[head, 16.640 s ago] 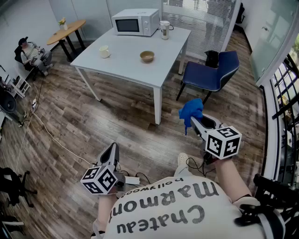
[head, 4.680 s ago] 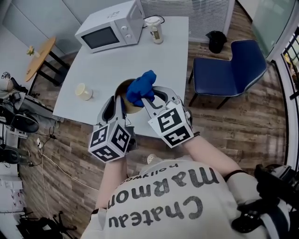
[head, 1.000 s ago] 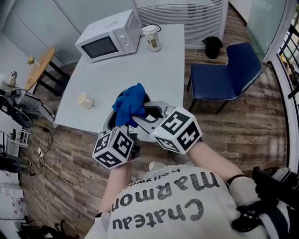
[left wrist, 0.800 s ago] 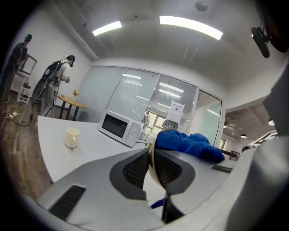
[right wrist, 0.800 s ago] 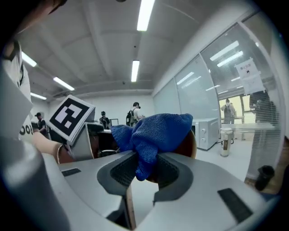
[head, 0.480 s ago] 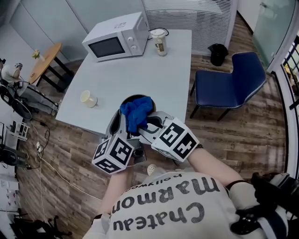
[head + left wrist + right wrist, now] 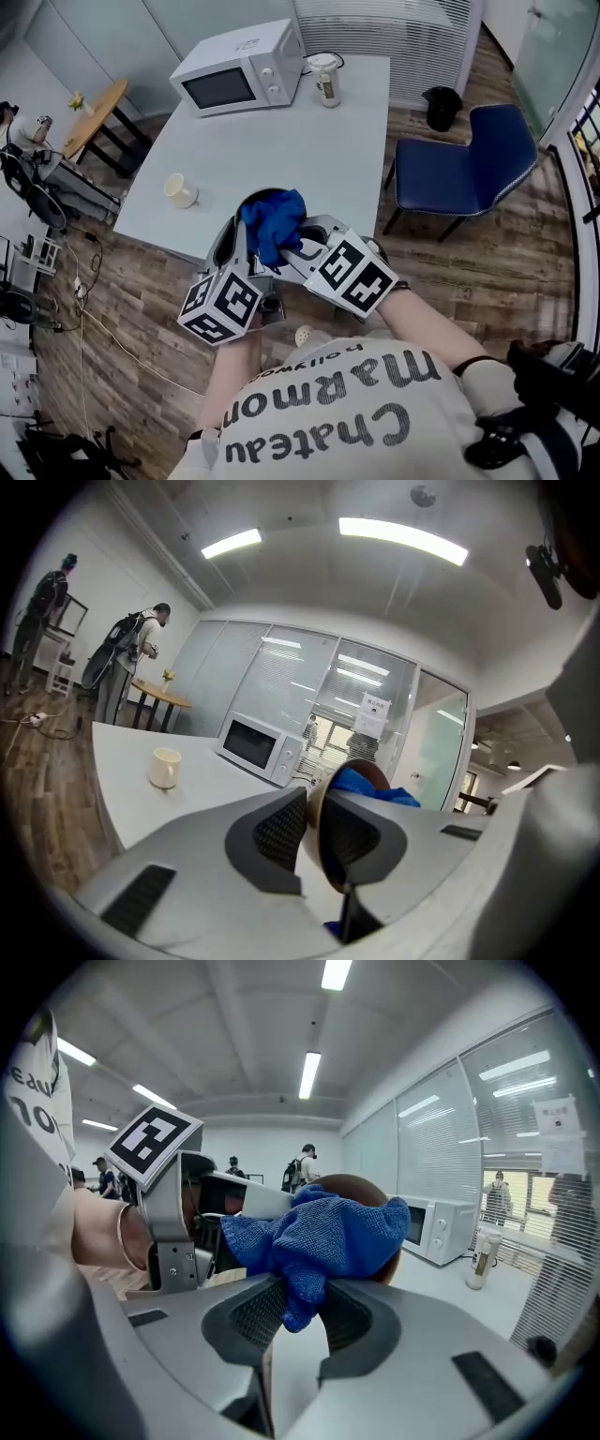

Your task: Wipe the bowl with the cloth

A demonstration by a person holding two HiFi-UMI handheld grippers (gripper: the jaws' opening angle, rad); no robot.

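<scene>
A brown bowl (image 7: 367,772) is held tipped on its side above the near edge of the white table (image 7: 281,131). My left gripper (image 7: 314,829) is shut on its rim, one pad inside and one outside. The blue cloth (image 7: 323,1232) is bunched in my right gripper (image 7: 298,1312), which is shut on it and presses it into the bowl's (image 7: 354,1185) mouth. From the head view the cloth (image 7: 274,223) covers most of the bowl (image 7: 263,195), with the left gripper (image 7: 242,230) and the right gripper (image 7: 292,246) close together.
On the table stand a white microwave (image 7: 242,70), a jar (image 7: 326,79) and a pale cup (image 7: 180,190). A blue chair (image 7: 469,159) and a black bin (image 7: 442,105) are to the right. A round wooden table (image 7: 94,112) stands at the left. People stand far off.
The cloth has shifted a little to the right inside the bowl. Both grippers stay together over the table's near edge, and the head view has drifted slightly.
</scene>
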